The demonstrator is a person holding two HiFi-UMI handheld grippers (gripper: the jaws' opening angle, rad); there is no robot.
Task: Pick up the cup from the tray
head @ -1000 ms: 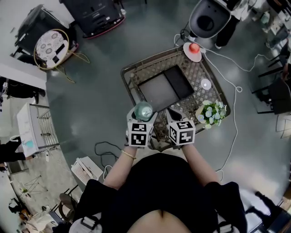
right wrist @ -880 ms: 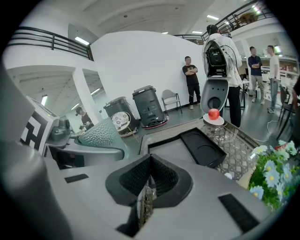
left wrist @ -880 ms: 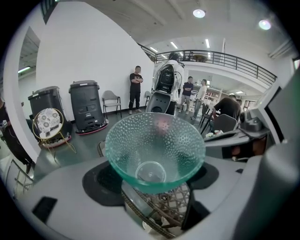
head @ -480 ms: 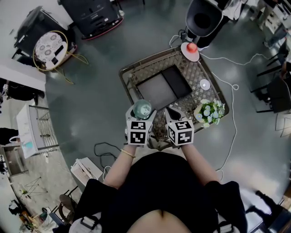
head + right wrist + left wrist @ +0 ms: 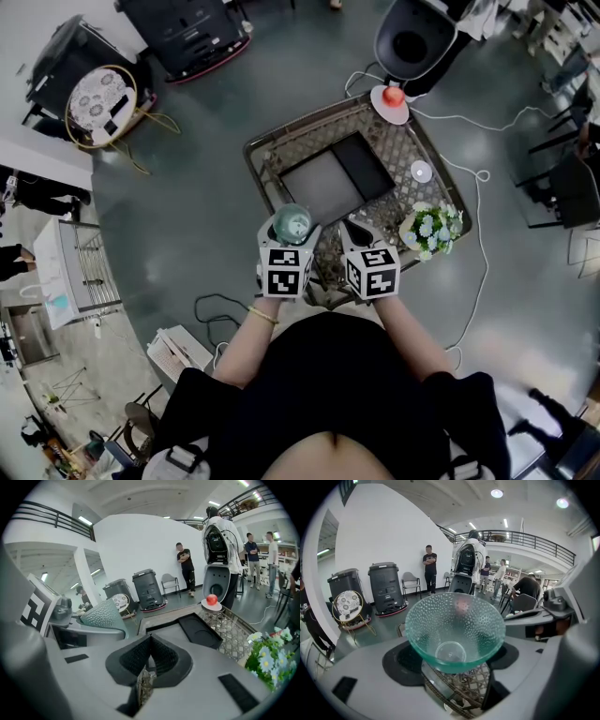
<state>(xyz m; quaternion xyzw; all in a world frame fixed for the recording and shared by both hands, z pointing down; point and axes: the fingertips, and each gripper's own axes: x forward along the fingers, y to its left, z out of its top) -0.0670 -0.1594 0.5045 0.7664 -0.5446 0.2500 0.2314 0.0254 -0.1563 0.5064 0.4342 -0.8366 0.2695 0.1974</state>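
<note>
L jaws: left gripper (image 5: 452, 659) is clamped on the cup (image 5: 454, 625), pads pressed to its lower sides.
R jaws: right gripper (image 5: 150, 648) is clenched, pads meeting, nothing btwn them.
Cup: green-tinted dimpled glass, upright, mouth up, empty; held off the tray (image 5: 333, 183), over the near-left edge of the wicker table (image 5: 441, 192).
Tray: dark, flat, laid mid-table.
Grippers: kept side by side, close to the person's body.
Misc: apple (image 5: 394, 95) on a plate at the far edge; flowers (image 5: 429, 230) at the table's right.
</note>
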